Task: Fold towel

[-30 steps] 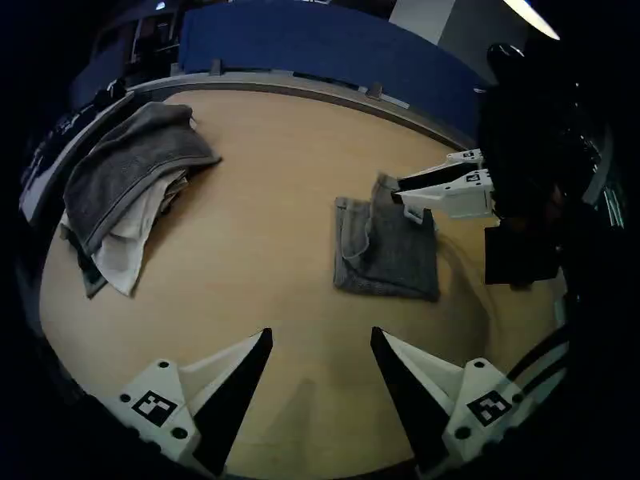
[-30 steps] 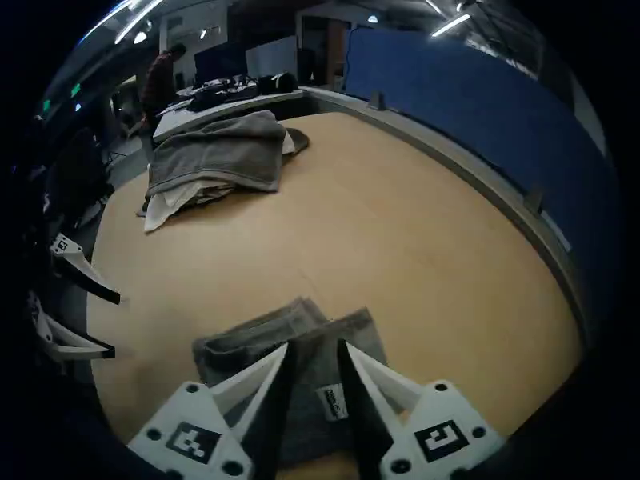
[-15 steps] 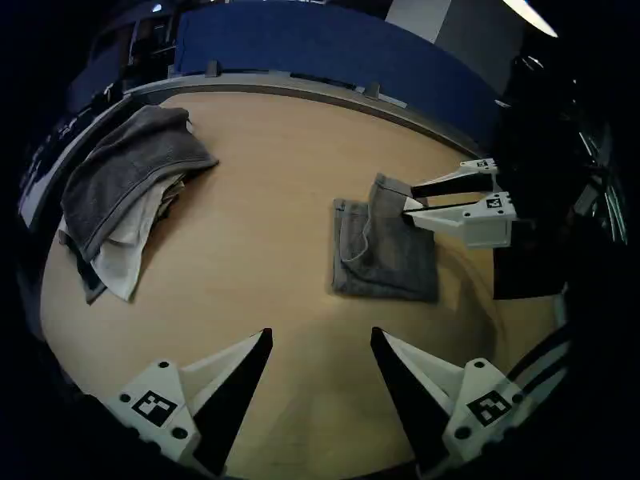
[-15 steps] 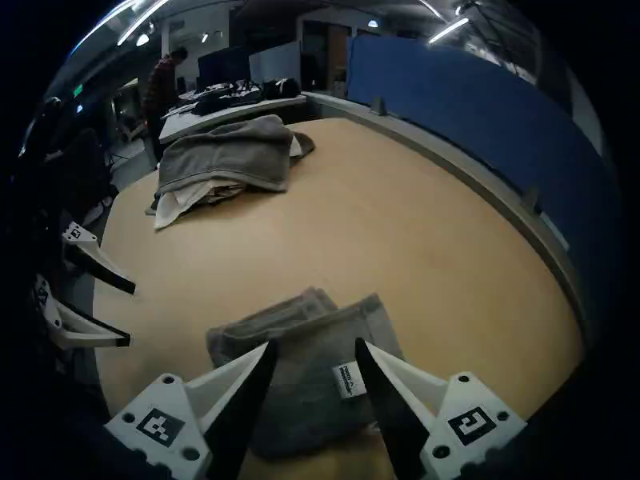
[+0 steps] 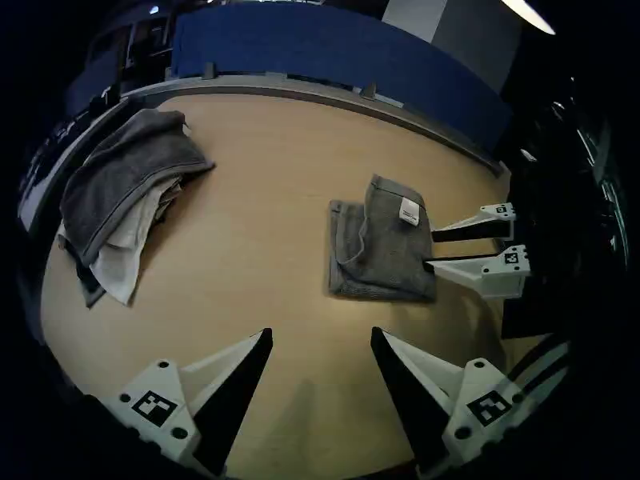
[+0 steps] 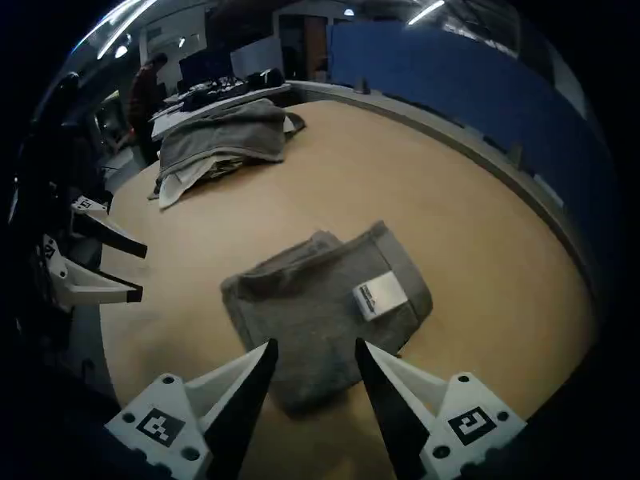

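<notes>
One folded towel [image 5: 382, 252] flat on table [image 5: 264, 168], left gripper [image 5: 321, 331] and right gripper [image 6: 316, 342] empty, fingers [image 5: 236, 384] apart.

Grey towel [image 6: 328, 316], white tag [image 6: 378, 294], tan table [image 5: 272, 160], blue partition [image 5: 336, 48].

There is one folded grey towel [image 5: 382, 240] on one table [image 5: 264, 144], and it has one white tag [image 5: 409, 211]. One pile of towels [image 5: 124, 180] sits well apart (at least two in it, one grey and one pale). There are two grippers, the left gripper [image 5: 320, 352] and the right gripper [image 6: 316, 364], each with two fingers. One person [image 6: 146, 80] stands far back.
</notes>
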Action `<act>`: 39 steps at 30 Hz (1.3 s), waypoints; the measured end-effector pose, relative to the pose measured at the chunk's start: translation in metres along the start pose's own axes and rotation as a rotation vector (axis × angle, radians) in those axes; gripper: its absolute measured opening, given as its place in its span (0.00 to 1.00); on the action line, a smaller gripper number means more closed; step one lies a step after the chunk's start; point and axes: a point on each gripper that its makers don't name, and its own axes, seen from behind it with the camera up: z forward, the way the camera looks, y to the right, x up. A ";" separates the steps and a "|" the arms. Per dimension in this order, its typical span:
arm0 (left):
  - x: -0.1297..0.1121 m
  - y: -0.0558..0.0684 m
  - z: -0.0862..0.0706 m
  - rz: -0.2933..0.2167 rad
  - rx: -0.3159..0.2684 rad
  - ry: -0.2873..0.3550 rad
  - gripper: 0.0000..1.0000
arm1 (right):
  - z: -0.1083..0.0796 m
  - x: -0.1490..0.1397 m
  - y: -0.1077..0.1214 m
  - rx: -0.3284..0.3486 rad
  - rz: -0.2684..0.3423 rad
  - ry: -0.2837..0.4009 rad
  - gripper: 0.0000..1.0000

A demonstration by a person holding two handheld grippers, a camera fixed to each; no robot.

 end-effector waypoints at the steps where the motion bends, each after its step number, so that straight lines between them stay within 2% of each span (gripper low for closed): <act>1: 0.000 0.001 0.000 0.000 -0.001 0.000 0.91 | -0.001 -0.003 -0.001 -0.002 0.009 0.000 0.74; 6: 0.000 0.005 -0.001 0.006 -0.005 0.002 0.91 | -0.006 -0.016 -0.004 -0.017 0.040 -0.008 0.74; 17: 0.001 0.008 -0.002 0.006 -0.009 0.005 0.91 | -0.009 -0.051 -0.021 -0.035 0.039 -0.050 0.74; 35: -0.004 0.009 -0.006 0.008 -0.005 0.006 0.91 | -0.003 -0.063 -0.022 -0.070 0.068 -0.057 0.74; 39: -0.004 0.009 -0.007 0.006 -0.004 0.007 0.91 | -0.001 -0.065 -0.025 -0.074 0.071 -0.064 0.69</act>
